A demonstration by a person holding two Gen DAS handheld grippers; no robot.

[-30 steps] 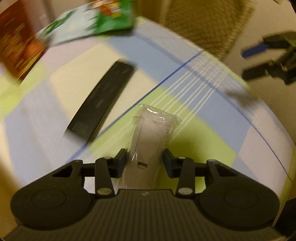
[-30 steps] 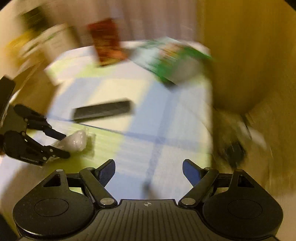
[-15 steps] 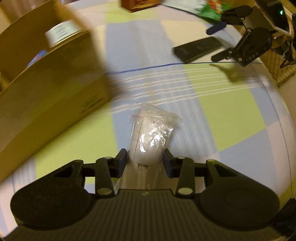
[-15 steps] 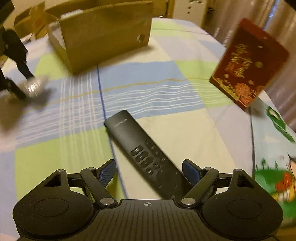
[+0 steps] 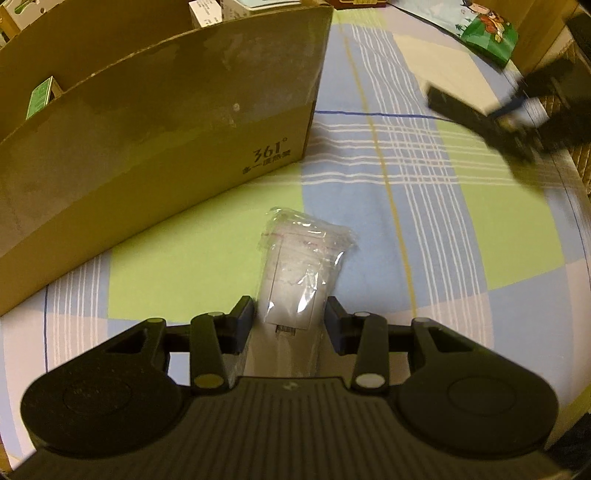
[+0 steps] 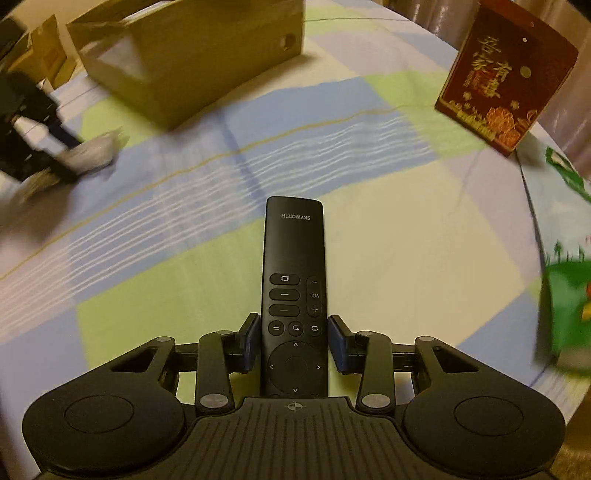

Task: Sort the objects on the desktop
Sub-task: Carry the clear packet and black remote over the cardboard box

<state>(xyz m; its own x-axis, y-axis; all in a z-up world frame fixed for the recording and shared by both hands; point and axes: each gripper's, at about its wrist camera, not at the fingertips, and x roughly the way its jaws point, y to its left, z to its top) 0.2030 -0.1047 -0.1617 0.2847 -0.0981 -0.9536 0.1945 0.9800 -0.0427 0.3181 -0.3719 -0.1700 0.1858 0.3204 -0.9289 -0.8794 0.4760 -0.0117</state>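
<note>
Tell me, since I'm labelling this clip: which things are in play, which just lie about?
In play:
left gripper shut on bagged white item
right gripper around remote
cardboard box

Lying about:
red box
green packet

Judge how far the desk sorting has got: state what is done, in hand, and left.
Done: some small boxes already stand inside the cardboard box. In hand: the left gripper holds a plastic-bagged item; the right gripper brackets the remote. Left: the red box and green packet remain on the tablecloth.
</note>
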